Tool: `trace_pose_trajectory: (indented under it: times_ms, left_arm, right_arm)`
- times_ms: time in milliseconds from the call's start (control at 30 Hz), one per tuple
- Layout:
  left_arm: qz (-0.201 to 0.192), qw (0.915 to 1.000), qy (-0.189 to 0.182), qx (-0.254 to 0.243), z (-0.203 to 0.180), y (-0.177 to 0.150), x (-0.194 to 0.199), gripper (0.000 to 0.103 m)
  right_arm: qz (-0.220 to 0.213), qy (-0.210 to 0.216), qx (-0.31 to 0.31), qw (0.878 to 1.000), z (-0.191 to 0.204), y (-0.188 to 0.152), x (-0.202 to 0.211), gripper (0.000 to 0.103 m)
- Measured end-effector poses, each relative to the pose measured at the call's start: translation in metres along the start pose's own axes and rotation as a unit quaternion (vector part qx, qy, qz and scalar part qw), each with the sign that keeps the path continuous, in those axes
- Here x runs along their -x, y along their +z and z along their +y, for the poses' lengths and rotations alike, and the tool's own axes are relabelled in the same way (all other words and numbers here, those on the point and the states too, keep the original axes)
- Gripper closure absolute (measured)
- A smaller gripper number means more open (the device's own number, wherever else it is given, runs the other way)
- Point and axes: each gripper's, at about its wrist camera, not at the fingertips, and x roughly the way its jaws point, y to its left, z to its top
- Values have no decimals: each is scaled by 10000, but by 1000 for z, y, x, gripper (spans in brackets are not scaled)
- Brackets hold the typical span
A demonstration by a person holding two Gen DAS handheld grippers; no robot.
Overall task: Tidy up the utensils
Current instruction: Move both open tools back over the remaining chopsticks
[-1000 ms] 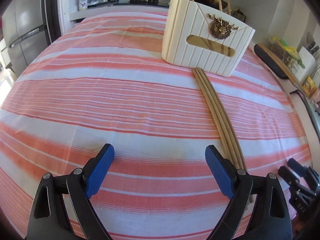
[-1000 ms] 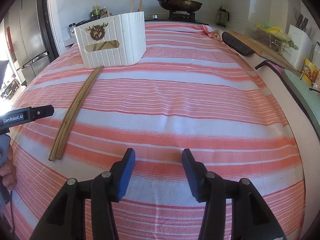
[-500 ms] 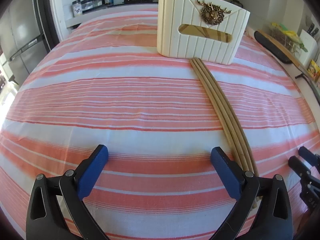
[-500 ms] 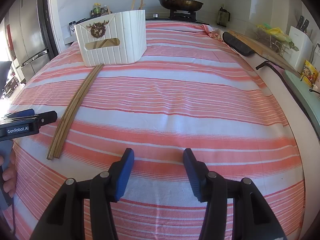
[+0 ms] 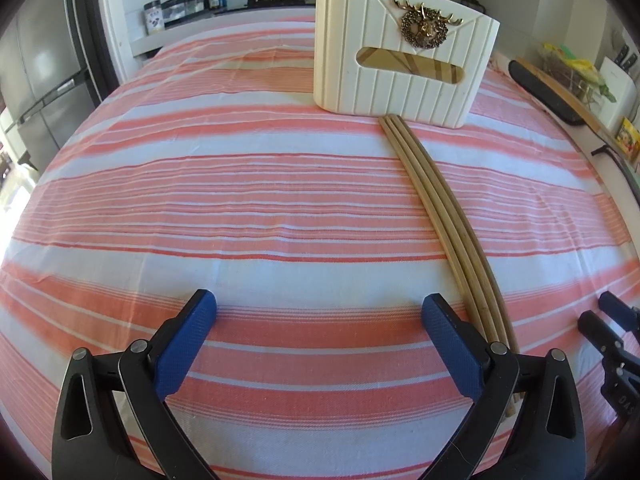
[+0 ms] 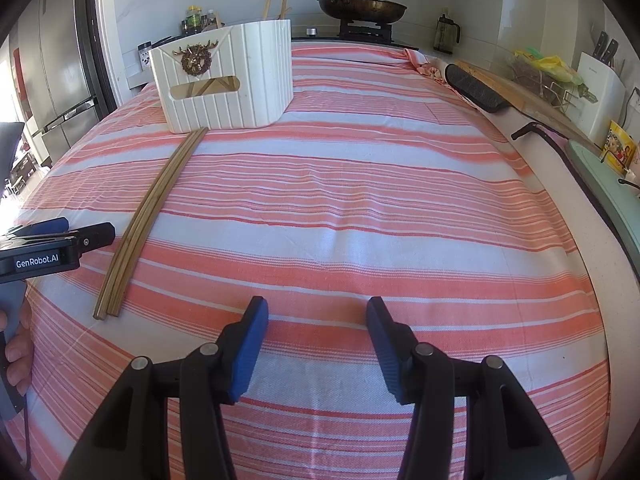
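We had the left gripper (image 5: 318, 312) spread as wide as it goes with nothing between its pads, hanging over the striped table (image 5: 240, 208), and the bundle of chopsticks (image 5: 444, 216) lay just past its right-hand finger, probably so we could slide over and straddle them. They ran from there up to the foot of the white holder (image 5: 404, 80) further ahead, which already had a few sticks poking out the top. The right gripper (image 6: 316, 316) sat about half open and empty, with the chopsticks (image 6: 148, 216) well off to its left, so it looked like it was just waiting.
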Motion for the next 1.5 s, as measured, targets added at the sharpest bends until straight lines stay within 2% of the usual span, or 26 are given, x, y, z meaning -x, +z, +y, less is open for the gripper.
trace_pose_trajectory:
  times_ms: [367, 467, 533, 667, 800, 967, 1033, 1100, 1167, 1233, 1333, 1500]
  left_arm:
    - [-124, 9997, -94, 180, 5, 1, 6, 1]
    - [-219, 9979, -441, 411, 2, 0, 14, 1]
    - [-153, 9976, -595, 321, -12, 1, 14, 1]
    - [-94, 9995, -230, -184, -42, 0, 4, 0]
    - [-37, 9999, -84, 116, -29, 0, 2, 1]
    - [-2, 10000, 30, 30, -25, -2, 3, 1]
    - [25, 10000, -37, 22, -23, -3, 4, 1]
    - [13, 9996, -268, 96, -20, -4, 8, 1]
    - [-36, 9985, -448, 309, -11, -4, 12, 1]
    - [-68, 9976, -450, 518, -4, -2, 12, 1]
    - [-55, 9981, -308, 536, 0, 1, 8, 1]
    - [14, 9998, 175, 6, -16, 3, -2, 3]
  right_arm:
    - [1, -6, 3, 10000, 0, 0, 0, 51]
    - [2, 7, -8, 10000, 0, 0, 0, 51]
    - [3, 3, -5, 10000, 0, 0, 0, 51]
    - [3, 10, -12, 10000, 0, 0, 0, 51]
    - [2, 18, -19, 10000, 0, 1, 0, 51]
    - [3, 14, -17, 10000, -1, 1, 0, 51]
    - [3, 16, -19, 10000, -1, 1, 0, 51]
    - [2, 24, -26, 10000, -1, 1, 0, 51]
    - [2, 25, -28, 10000, -1, 1, 0, 51]
    - [2, 20, -24, 10000, -1, 1, 0, 51]
    - [1, 23, -26, 10000, -1, 1, 0, 51]
    - [2, 22, -26, 10000, -1, 1, 0, 51]
